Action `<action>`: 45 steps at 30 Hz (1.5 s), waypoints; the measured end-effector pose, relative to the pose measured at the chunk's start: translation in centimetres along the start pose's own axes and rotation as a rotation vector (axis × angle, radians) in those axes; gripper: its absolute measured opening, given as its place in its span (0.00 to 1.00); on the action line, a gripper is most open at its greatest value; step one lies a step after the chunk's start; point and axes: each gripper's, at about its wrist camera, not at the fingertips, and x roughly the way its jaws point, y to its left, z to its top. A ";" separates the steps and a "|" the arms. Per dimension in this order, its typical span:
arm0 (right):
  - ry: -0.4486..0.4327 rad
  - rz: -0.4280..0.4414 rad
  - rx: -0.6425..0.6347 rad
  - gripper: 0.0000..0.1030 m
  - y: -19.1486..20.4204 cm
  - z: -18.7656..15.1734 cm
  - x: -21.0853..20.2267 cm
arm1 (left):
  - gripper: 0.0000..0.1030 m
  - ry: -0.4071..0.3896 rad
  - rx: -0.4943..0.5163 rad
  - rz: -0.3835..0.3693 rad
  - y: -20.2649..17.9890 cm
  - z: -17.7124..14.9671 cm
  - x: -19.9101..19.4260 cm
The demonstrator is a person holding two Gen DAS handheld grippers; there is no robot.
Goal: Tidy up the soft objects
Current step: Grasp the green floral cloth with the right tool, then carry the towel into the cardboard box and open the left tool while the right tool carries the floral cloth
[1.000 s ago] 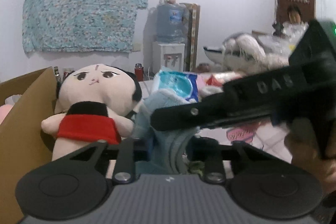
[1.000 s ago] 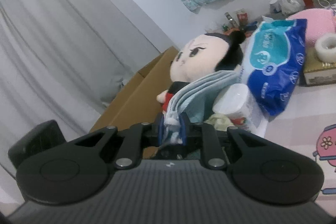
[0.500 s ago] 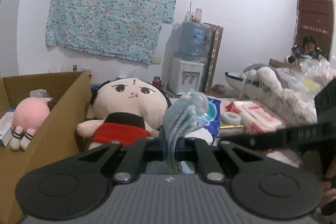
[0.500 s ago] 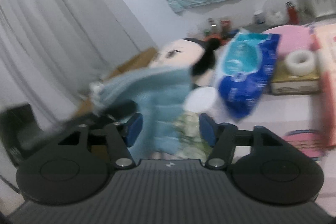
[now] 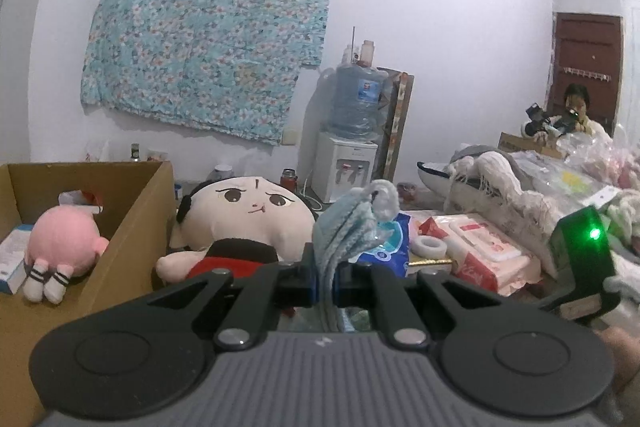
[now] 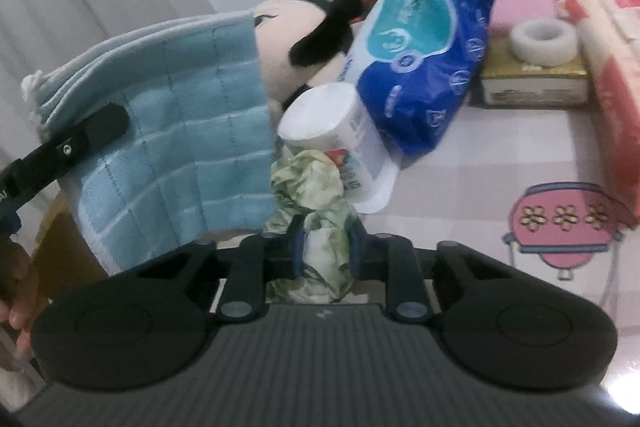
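The left gripper [image 5: 325, 283] pinches the folded blue towel [image 5: 344, 227] tight between its fingers, and only its own camera shows the towel's bunched upper edge rising above the fingertips. Half a second ago the right gripper [image 6: 325, 251] stood wide and bare beside that towel; now its fingers have narrowed around a crumpled green floral cloth [image 6: 316, 203], though blur leaves it unclear whether the pads truly press it. A second ago it was the right gripper that held the towel. The right camera shows the towel [image 6: 160, 131] hanging flat and lifted clear of the pink patterned surface [image 6: 520, 163], with one left finger [image 6: 80, 135] laid across its face. Just past the cloth a white tub [image 6: 336, 131] lies tipped against a blue wipes pack [image 6: 424, 67]. Beyond them rests the big-headed doll [image 5: 244, 215], its face half hidden behind the towel in the right view. Only the left view shows the cardboard box [image 5: 136, 215] beside the doll, a pink plush [image 5: 60, 247] inside it, cut off at the frame's left edge.
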 end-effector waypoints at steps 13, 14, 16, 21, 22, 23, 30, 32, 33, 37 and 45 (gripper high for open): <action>-0.150 0.002 0.001 0.12 2.6 0.1 -7.3 | 0.08 0.006 0.007 -0.001 -0.5 1.7 -3.7; -0.159 0.015 -0.007 0.12 3.0 0.3 -8.0 | 0.08 0.001 -0.003 0.000 -0.2 2.4 -4.4; -0.164 0.039 -0.019 0.12 3.9 0.6 -8.9 | 0.08 -0.006 -0.027 0.018 0.4 4.1 -6.2; -0.176 0.136 -0.062 0.12 6.9 2.0 -10.2 | 0.08 -0.026 -0.062 0.069 3.7 8.3 -10.7; -0.169 0.154 -0.077 0.12 7.7 2.5 -10.1 | 0.08 -0.012 -0.059 0.077 4.8 9.2 -11.4; -0.170 0.170 -0.086 0.12 8.5 3.0 -10.0 | 0.08 0.012 -0.056 0.086 5.7 9.8 -11.7; -0.142 0.279 -0.138 0.13 14.4 6.7 -7.5 | 0.09 0.312 -0.099 0.120 15.5 11.6 -8.7; -0.128 0.295 -0.155 0.13 16.0 7.7 -6.0 | 0.09 0.456 -0.184 0.096 19.5 10.5 -6.0; -0.118 0.305 -0.166 0.13 16.8 8.1 -5.2 | 0.09 0.526 -0.205 0.078 21.1 9.8 -4.5; -0.088 0.332 -0.189 0.13 19.6 9.3 -2.1 | 0.09 0.737 -0.210 0.139 27.0 6.3 0.7; -0.040 0.364 -0.225 0.13 22.9 10.0 2.4 | 0.32 0.858 0.026 0.382 30.6 3.9 4.9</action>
